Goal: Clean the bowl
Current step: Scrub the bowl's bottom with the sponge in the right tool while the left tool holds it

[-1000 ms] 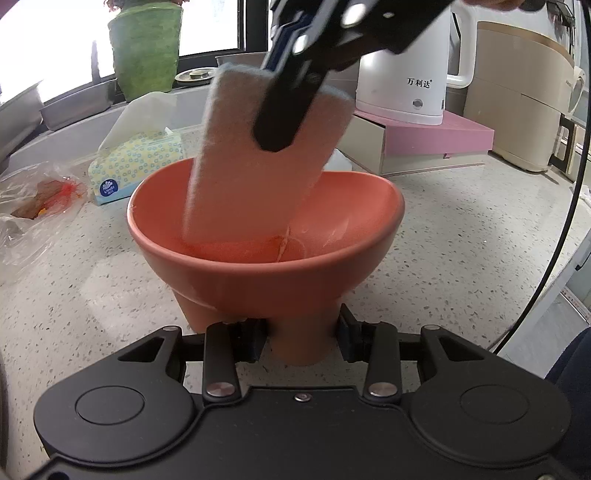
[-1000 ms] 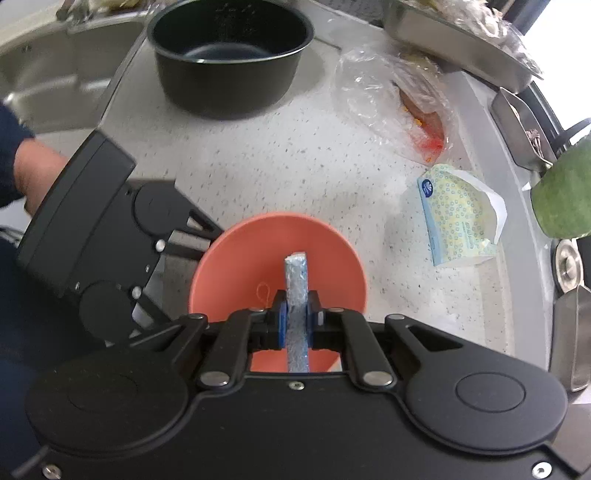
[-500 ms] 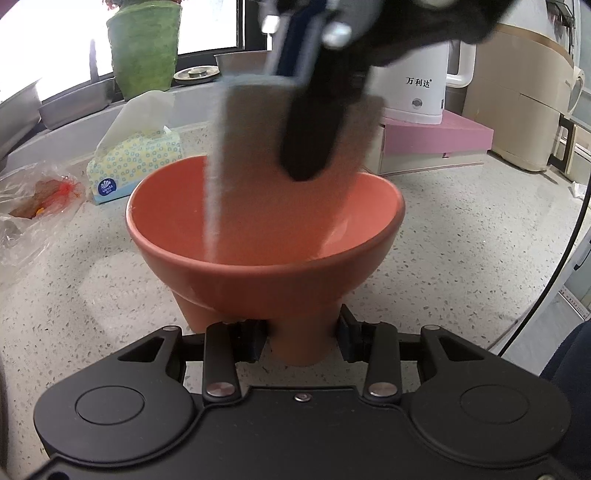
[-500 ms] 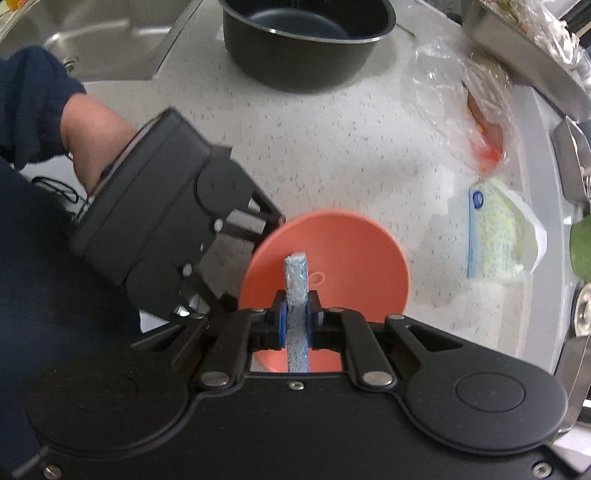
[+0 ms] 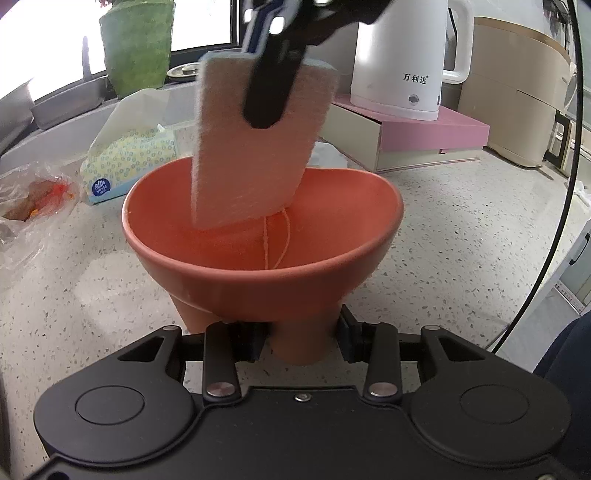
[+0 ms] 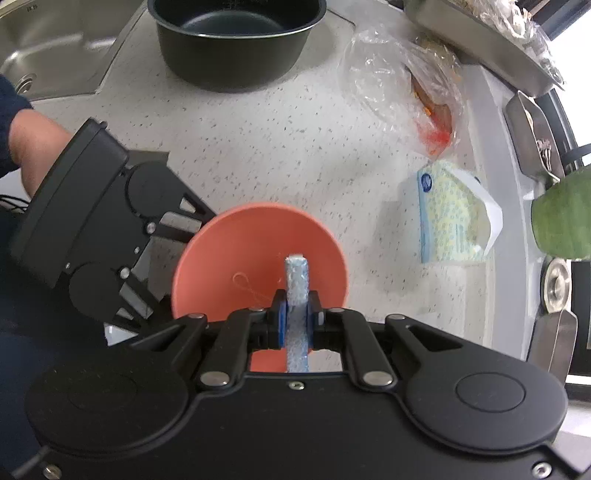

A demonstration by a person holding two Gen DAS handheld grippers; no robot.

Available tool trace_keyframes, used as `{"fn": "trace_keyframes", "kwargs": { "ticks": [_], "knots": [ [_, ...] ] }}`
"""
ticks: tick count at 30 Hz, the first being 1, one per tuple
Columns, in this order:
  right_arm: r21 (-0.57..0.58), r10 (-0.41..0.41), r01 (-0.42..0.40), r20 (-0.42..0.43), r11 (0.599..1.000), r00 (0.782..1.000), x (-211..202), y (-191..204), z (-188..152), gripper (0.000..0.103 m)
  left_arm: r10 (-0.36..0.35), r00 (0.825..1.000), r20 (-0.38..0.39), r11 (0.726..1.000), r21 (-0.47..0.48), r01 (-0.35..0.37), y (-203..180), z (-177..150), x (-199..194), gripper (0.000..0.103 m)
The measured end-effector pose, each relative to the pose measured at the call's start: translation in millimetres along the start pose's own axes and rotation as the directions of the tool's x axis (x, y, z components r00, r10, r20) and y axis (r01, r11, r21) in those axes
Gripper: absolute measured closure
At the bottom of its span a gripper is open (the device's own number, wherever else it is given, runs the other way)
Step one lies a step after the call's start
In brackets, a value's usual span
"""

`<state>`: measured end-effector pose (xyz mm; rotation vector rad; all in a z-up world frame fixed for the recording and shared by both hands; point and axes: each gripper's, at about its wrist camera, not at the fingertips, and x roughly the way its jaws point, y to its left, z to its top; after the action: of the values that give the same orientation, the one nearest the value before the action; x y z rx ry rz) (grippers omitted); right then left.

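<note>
An orange footed bowl (image 5: pixel 266 273) stands on the speckled counter. My left gripper (image 5: pixel 301 339) is shut on the bowl's foot, one finger on each side. From above, my right gripper (image 6: pixel 295 317) is shut on a flat pinkish sponge (image 5: pixel 255 155) with a blue edge (image 6: pixel 295 280). The sponge hangs on end and tilted, its lower end inside the bowl (image 6: pixel 240 258) toward the far left wall. A thin thread loop (image 5: pixel 277 240) lies in the bowl. A hand (image 6: pixel 33 151) holds the left gripper's housing (image 6: pixel 96 221).
A tissue pack (image 5: pixel 125 162) and a crumpled plastic bag (image 5: pixel 33 199) lie left of the bowl. A white kettle (image 5: pixel 402 62) stands on a pink box (image 5: pixel 424 129) behind right. A black pot (image 6: pixel 236 33) and a sink (image 6: pixel 55 44) are beyond. A cable (image 5: pixel 554 221) hangs right.
The sponge has swept around inside the bowl and now sits higher, with the thread loop uncovered. The bowl and my left gripper have stayed put.
</note>
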<state>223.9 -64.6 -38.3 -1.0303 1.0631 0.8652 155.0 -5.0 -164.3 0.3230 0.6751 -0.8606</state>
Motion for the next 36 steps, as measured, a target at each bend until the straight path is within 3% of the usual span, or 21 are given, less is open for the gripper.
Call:
{"fn": "trace_keyframes", "kwargs": {
  "ticks": [7, 10, 18, 27, 32, 36],
  "knots": [
    [0.014, 0.06, -0.06, -0.016, 0.998, 0.998, 1, 16, -9, 0.092, 0.007, 1.0, 0.015, 1.0, 0.003, -0.007, -2, -1, 1, 0.065],
    [0.037, 0.111, -0.112, 0.022, 0.993, 0.994, -3, 24, -4, 0.092, 0.011, 1.0, 0.023, 1.0, 0.0, -0.011, -2, -1, 1, 0.065],
    [0.062, 0.056, -0.061, 0.068, 0.996, 0.996, -2, 17, 10, 0.092, 0.013, 1.0, 0.01, 1.0, -0.002, -0.013, -3, 1, 1, 0.065],
    [0.102, -0.008, 0.002, 0.051, 0.995, 0.999, 3, -4, 8, 0.092, 0.017, 1.0, 0.011, 1.0, -0.007, -0.016, -3, 1, 2, 0.065],
    [0.104, 0.002, -0.006, 0.033, 0.995, 0.999, 0, -4, -4, 0.092, 0.006, 1.0, 0.01, 1.0, 0.003, -0.006, 3, 0, 1, 0.065],
    [0.127, 0.066, -0.07, 0.034, 0.989, 0.997, -3, 1, -13, 0.092, 0.007, 1.0, 0.008, 1.0, 0.003, -0.007, 3, 0, 2, 0.065]
  ]
}}
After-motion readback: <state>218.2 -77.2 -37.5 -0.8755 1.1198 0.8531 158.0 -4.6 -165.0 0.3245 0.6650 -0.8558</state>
